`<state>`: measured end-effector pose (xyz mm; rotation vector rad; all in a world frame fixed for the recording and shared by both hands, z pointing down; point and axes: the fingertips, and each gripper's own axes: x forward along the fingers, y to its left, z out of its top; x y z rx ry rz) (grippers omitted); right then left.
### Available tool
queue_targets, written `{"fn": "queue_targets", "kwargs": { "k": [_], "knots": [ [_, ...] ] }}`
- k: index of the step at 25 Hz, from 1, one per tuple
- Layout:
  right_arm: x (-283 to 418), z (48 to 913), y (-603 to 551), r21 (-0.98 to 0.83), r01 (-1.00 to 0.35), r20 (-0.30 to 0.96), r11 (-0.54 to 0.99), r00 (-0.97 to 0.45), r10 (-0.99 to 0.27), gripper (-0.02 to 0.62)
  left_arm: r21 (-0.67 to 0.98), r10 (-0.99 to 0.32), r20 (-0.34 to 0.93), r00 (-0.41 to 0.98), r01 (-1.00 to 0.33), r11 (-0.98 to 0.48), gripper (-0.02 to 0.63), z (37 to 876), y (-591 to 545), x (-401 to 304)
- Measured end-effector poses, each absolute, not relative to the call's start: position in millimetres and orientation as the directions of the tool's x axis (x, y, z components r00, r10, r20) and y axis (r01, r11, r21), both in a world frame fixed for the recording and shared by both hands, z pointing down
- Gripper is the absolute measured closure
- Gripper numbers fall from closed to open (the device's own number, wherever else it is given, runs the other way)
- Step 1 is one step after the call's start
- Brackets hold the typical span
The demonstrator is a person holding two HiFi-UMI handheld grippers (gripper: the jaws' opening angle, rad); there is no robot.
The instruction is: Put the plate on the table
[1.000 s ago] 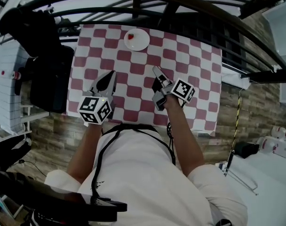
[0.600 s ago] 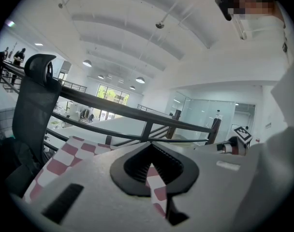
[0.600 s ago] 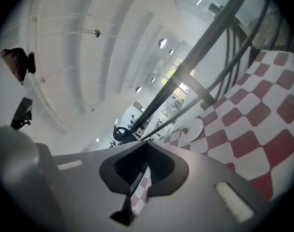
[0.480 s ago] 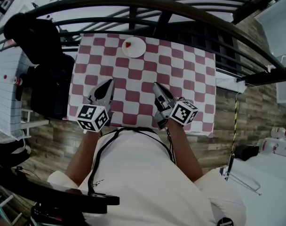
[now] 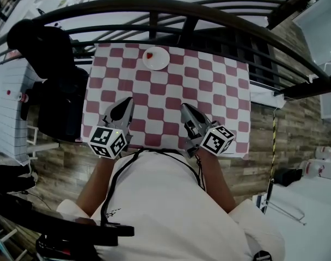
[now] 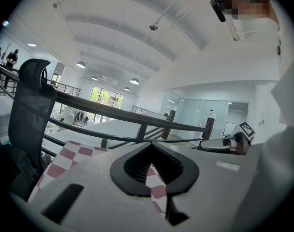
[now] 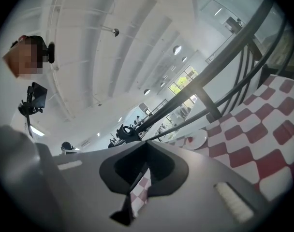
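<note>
A small white plate (image 5: 155,58) with a red item on it sits on the red-and-white checked table (image 5: 220,91), at the middle of the far edge. It also shows in the right gripper view as the plate (image 7: 196,138) beyond the jaws. My left gripper (image 5: 123,104) hovers over the near left part of the table, shut and empty. My right gripper (image 5: 185,110) is over the near right part, shut with nothing in it. Both are far from the plate. In the left gripper view the jaws (image 6: 149,153) meet, and the right gripper (image 6: 225,144) shows beside them.
A black office chair (image 5: 51,86) stands against the table's left side. A dark metal railing (image 5: 182,12) curves behind the far edge. Wood-look floor (image 5: 263,140) lies to the right, and the person's torso covers the near edge.
Both grippers have drawn back toward the near edge of the table, the right one most. The plate has stayed where it was.
</note>
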<state>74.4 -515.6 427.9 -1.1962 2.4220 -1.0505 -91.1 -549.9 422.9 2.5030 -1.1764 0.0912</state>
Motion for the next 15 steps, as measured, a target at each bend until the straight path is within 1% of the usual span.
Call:
{"fn": "queue_targets", "kwargs": {
  "k": [15],
  "knots": [
    [68.7, 434.8, -532.0, -0.693, -0.606, 0.115, 0.391, -0.629, -0.769, 0.591, 0.306, -0.732, 0.223, 0.644, -0.759, -0.575, 0.601, 427.9, -561.4, -100.2]
  ]
}}
